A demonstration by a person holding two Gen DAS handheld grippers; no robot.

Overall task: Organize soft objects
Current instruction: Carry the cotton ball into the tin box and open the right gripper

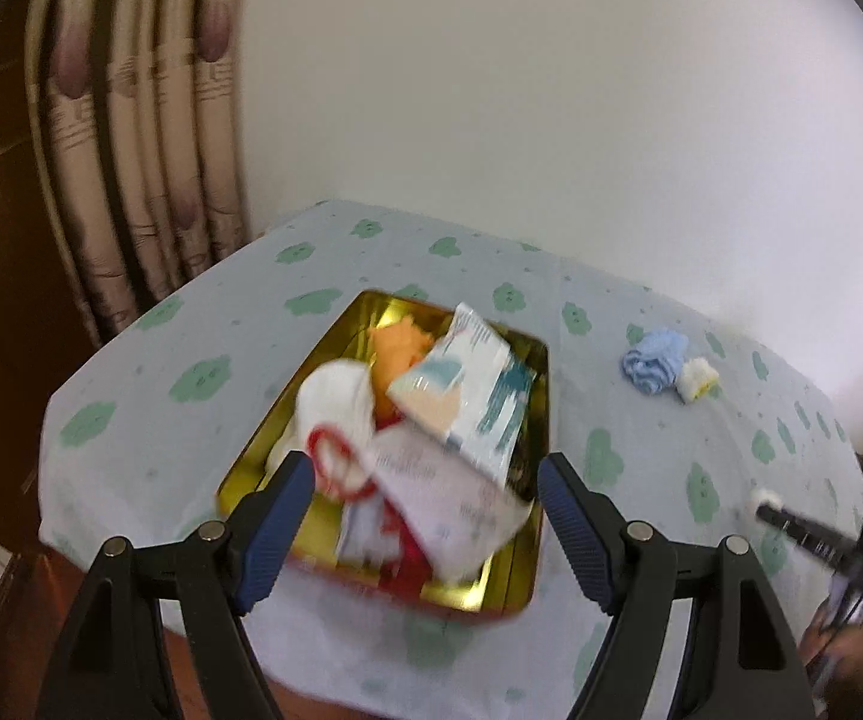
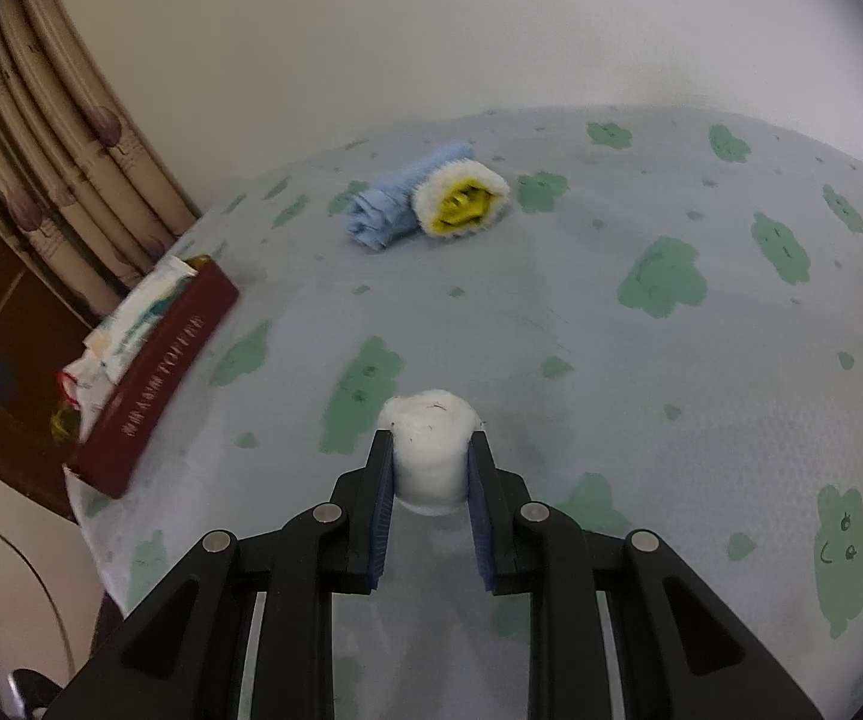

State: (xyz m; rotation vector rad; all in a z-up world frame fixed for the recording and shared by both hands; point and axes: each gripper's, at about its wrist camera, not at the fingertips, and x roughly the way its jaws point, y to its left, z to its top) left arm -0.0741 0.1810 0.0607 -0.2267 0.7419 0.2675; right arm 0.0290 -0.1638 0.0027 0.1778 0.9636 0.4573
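Our right gripper [image 2: 430, 459] is clamped on a white roll [image 2: 429, 450] just above the cloth [image 2: 641, 396]. Our left gripper [image 1: 425, 525] gapes wide, empty, over the crowded tin [image 1: 530, 552]. We judge this the carrying step; next, the roll goes to the tin.

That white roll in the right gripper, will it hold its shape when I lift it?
Probably squashes: the white roll looks fluffy and soft, pinched between the right gripper pads. Likely light for its size. Being rolled, it may loosen or roll on the tablecloth if dropped.
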